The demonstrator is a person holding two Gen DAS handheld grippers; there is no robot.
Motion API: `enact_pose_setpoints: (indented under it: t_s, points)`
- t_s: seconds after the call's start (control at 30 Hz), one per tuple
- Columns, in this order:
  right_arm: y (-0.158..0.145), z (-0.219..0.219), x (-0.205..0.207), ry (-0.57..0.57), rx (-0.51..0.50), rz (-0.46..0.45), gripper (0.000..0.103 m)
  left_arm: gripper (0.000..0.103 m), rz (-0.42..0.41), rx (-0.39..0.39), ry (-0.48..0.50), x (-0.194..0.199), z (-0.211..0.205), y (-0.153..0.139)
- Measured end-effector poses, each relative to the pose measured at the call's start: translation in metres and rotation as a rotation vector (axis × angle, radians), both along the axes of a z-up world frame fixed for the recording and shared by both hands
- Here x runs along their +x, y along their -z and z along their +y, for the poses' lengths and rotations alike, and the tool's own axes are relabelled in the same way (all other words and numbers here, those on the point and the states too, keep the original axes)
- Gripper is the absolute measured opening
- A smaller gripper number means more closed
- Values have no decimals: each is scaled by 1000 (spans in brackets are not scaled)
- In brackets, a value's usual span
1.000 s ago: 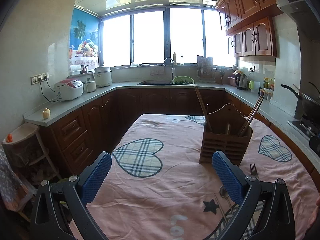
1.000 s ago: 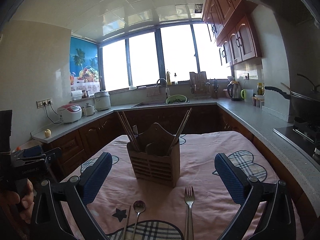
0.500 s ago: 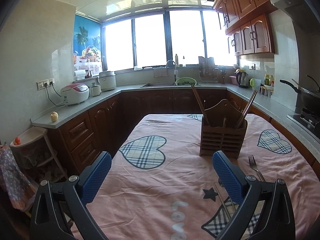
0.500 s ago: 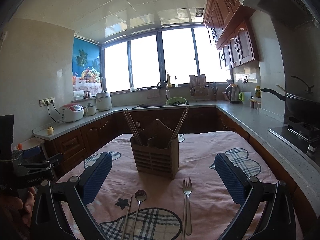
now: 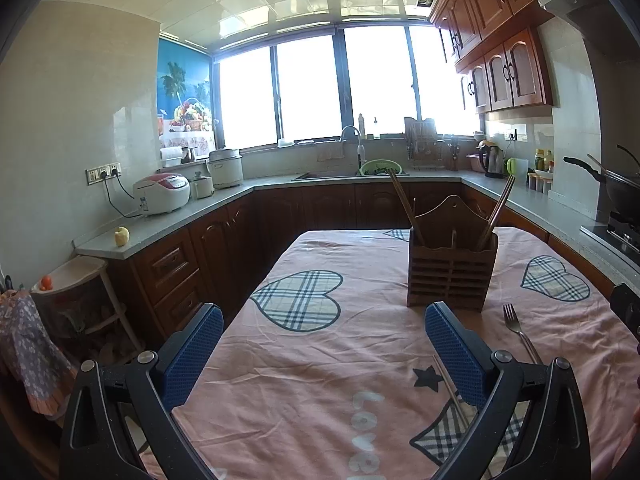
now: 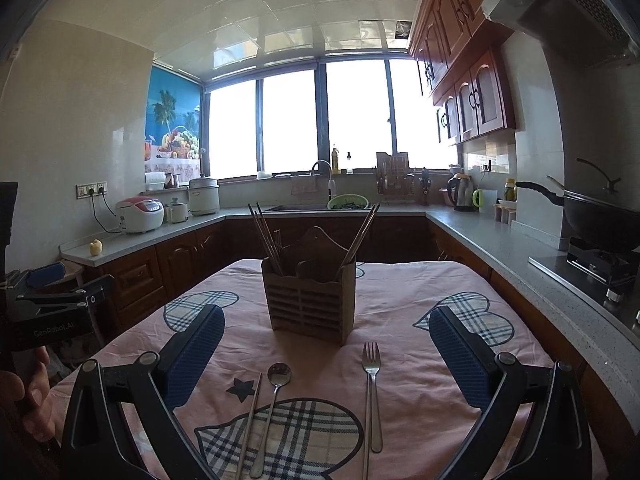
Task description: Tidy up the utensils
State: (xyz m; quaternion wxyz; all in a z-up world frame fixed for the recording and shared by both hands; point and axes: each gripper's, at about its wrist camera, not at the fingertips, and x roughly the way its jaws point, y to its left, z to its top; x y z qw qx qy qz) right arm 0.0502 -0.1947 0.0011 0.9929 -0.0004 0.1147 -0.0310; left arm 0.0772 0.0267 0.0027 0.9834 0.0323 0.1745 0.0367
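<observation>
Your right gripper (image 6: 326,354) and left gripper (image 5: 324,354) both gape wide and empty. Ahead of your right claw stands the wooden holder (image 6: 310,300); the spoon (image 6: 272,404), chopsticks (image 6: 250,424) and fork (image 6: 372,392) lie between its fingers.

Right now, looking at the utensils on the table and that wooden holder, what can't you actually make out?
- Spoon: hidden in the left wrist view behind the left gripper's finger.
- Loose chopsticks: lower ends cut off by the right wrist view's bottom edge.
- Wooden holder: its front wall hides the contents' lower parts in both views.
</observation>
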Motion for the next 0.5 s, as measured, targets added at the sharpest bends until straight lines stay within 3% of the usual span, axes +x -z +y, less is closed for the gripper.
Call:
enact_pose_setpoints:
  t_s: [0.5]
  points:
    - [15, -3, 2, 1, 20, 34, 103, 102, 8, 3, 14, -1, -2, 16]
